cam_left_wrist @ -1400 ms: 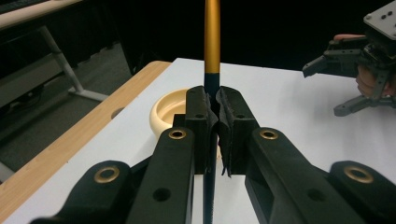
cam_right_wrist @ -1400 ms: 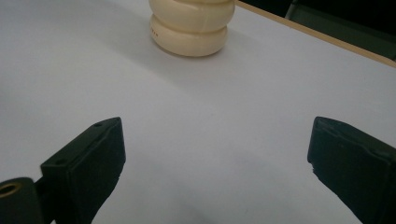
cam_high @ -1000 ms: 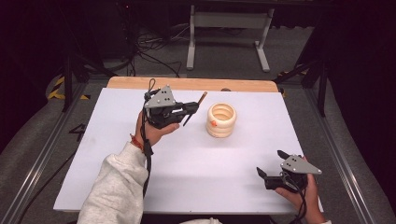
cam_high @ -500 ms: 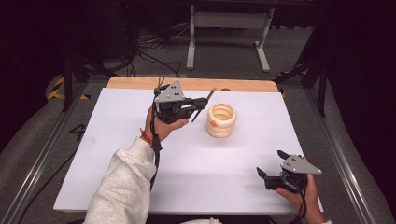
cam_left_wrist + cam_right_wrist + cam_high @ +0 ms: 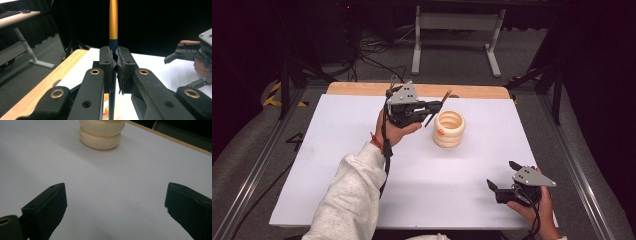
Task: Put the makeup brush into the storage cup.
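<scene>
A cream ribbed holder [image 5: 449,128] stands on the white table [image 5: 337,165] right of centre at the back; it also appears at the top of the right gripper view [image 5: 102,132]. My left gripper [image 5: 436,106] hovers just left of the holder, shut on a thin pen with a dark tip and an orange barrel [image 5: 438,108]. In the left gripper view the pen [image 5: 113,22] rises upright between the closed pads [image 5: 107,65]. My right gripper [image 5: 502,179] rests open near the table's front right corner, nothing between its fingers [image 5: 47,207].
A wooden strip [image 5: 357,88] runs along the table's far edge. Beyond it the floor holds cables [image 5: 362,55] and a grey stand's legs [image 5: 452,30]. The other hand's gripper [image 5: 192,55] shows at the right of the left gripper view.
My left gripper has carried the pen to the right and slightly farther back, closer to the cream holder. The right gripper has stayed put.
</scene>
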`<state>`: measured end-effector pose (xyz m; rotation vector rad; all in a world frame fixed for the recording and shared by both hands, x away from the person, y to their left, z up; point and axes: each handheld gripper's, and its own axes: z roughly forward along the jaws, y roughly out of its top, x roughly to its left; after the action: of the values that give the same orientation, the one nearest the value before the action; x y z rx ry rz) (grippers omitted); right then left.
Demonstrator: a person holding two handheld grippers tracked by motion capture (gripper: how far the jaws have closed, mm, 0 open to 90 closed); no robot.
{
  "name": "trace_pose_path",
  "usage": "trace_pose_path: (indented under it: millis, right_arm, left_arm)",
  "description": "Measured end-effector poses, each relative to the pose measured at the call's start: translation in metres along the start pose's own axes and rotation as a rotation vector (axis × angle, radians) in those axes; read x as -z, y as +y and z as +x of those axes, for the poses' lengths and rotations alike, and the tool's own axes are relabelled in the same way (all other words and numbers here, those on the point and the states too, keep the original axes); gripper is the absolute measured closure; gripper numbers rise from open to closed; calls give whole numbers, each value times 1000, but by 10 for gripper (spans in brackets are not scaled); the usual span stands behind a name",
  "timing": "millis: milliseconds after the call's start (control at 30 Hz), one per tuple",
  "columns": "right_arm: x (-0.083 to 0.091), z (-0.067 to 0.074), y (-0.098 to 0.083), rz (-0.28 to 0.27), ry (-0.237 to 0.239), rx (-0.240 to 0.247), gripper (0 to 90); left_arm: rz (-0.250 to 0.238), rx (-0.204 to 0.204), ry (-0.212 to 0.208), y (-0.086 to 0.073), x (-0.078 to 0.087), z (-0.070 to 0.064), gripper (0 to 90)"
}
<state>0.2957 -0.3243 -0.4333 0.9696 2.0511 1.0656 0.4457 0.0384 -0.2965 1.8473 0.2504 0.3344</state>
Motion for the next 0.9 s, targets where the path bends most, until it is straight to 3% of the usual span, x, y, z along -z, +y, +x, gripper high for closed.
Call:
trace_pose_path:
  millis: [600,900]
  right_arm:
    - [0,1,0,4,4,4,48]
    - [0,0,0,2,4,1,48]
  left_arm:
    - [-25,24,-4,1,-16,6,835]
    - [-40,31,-25,3,-24,7,835]
